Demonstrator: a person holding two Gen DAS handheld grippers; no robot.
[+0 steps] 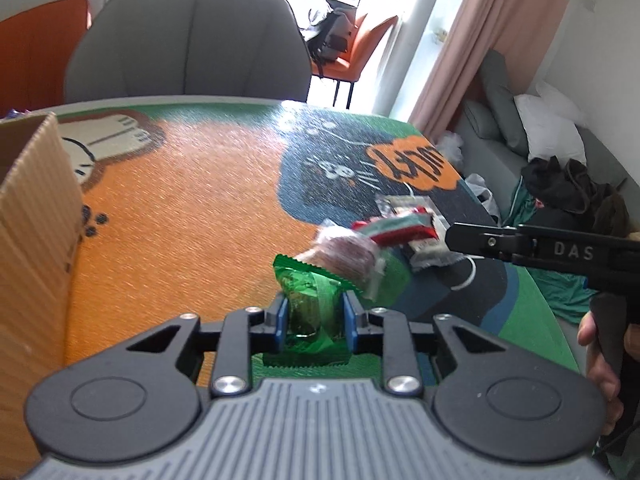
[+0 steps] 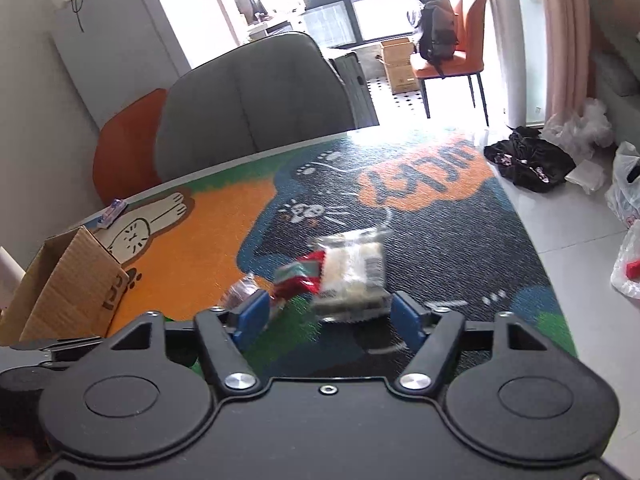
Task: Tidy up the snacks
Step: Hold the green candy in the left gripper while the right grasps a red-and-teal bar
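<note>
Left tool (image 1: pixel 315 322) clenched on green snack packet (image 1: pixel 310 300); right tool (image 2: pixel 332 314) released, straddling pale packet (image 2: pixel 352 276).

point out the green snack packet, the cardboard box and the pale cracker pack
green snack packet (image 1: pixel 310 280), left wrist view, crinkled top above the pads
cardboard box (image 2: pixel 68 280), right wrist view, its side wall
pale cracker pack (image 2: pixel 352 272), right wrist view, middle of wrapper

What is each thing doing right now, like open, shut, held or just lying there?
left gripper: shut on the green snack packet
right gripper: open, pale snack packet between its fingers, not squeezed
red snack packet: lying on the table
cardboard box: open
</note>
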